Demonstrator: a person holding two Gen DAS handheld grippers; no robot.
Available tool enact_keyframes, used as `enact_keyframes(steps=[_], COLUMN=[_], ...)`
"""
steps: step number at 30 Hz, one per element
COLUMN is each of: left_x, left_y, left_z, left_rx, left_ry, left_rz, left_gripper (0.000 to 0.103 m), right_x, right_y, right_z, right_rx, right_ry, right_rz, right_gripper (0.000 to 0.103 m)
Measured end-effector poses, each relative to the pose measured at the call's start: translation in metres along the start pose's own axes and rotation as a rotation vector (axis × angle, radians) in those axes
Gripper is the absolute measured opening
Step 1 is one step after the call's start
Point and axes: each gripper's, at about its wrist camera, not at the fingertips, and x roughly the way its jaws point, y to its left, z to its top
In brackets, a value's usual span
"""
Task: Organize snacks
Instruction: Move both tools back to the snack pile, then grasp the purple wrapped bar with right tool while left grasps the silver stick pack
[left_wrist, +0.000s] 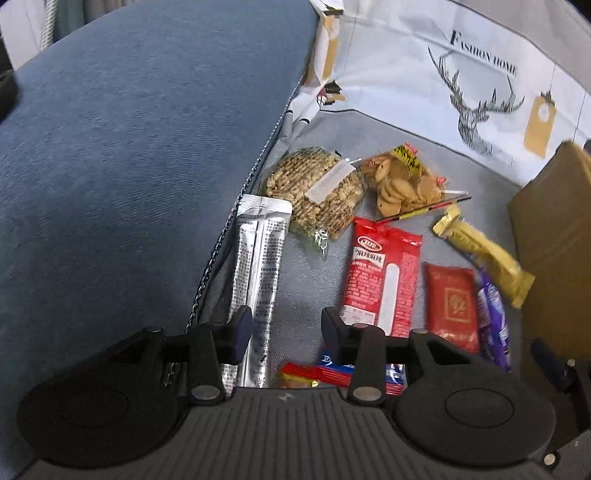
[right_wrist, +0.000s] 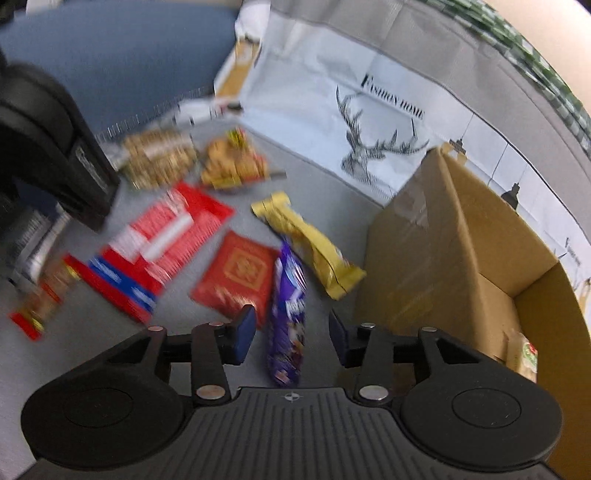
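You had the snacks scattered flat mid-frame: a silver sachet (left_wrist: 260, 280) left, a long red pack (left_wrist: 380, 277) centre, a gold bar (left_wrist: 484, 254) and a purple pack (right_wrist: 288, 314) lower right.

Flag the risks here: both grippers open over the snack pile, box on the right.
1. The right gripper straddles the purple packet, which abuts the square red packet and the gold bar; closing could catch a neighbour.
2. The left gripper frames bare surface beside the silver pouch; it could close on nothing.
3. The right wrist view is blurred, so aim is uncertain.
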Motion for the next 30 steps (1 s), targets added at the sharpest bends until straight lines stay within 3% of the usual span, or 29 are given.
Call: enact_keyframes(steps=[4,6,7,8,9,12,14,18,22,24,25,28,29,30], left_x=[0.004,0.005,0.005,0.006,0.006,0.005,0.001,-0.013,-0.026,-0.026,-0.028,-0.037,-0.040,-0.041], left_y=[-0.003,-0.004,-0.004,-0.003,-0.001,0.001,0.003,0.018,0.035,0.038,0.039,0.033,0.027,0.021], left_z=[0.000,-0.001,-0.001,-0.002,-0.001,0.000,0.000,0.000,-0.003,-0.004,-0.005,-0.008,-0.009,-0.010], left_rx=[0.032,0.048,0.053,0.057,0.060,0.065,0.062,-0.025,-0.112,-0.143,-0.149,-0.071,-0.018,0.026], left_ry=[0.004,0.005,0.005,0.005,0.004,-0.007,-0.016,-0.033,-0.023,0.020,0.024,-0.020,-0.050,-0.074], left_rz=[0.008,0.016,0.017,0.024,0.033,0.009,-0.007,-0.150,-0.353,-0.462,-0.482,-0.344,-0.267,-0.205], left_gripper=[0.045,0.041,0.037,0.025,0.011,0.000,0.000,0.000,0.000,0.000,0.000,0.001,0.004,0.014], right_x=[0.013,0.018,0.019,0.020,0.018,0.010,-0.001,-0.032,-0.059,-0.072,-0.078,-0.090,-0.090,-0.089], right_y=[0.008,0.008,0.007,0.006,0.005,0.001,-0.002,-0.010,-0.021,-0.025,-0.026,-0.024,-0.022,-0.019], right_z=[-0.008,-0.011,-0.012,-0.013,-0.014,-0.013,-0.012,-0.008,-0.008,-0.010,-0.013,-0.037,-0.049,-0.059], right_rx=[-0.056,-0.050,-0.038,-0.034,-0.032,0.005,0.024,0.057,0.080,0.071,0.058,0.045,0.064,0.078], right_ry=[0.035,0.062,0.065,0.067,0.057,0.020,-0.021,-0.071,-0.024,-0.005,-0.003,0.000,0.003,0.003], right_rz=[-0.018,-0.003,0.005,0.009,0.018,0.060,0.087,0.190,0.300,0.343,0.350,0.353,0.352,0.351], right_gripper=[0.042,0.031,0.024,0.016,0.015,0.014,0.014,0.014,0.014,0.014,0.014,0.014,0.014,0.014])
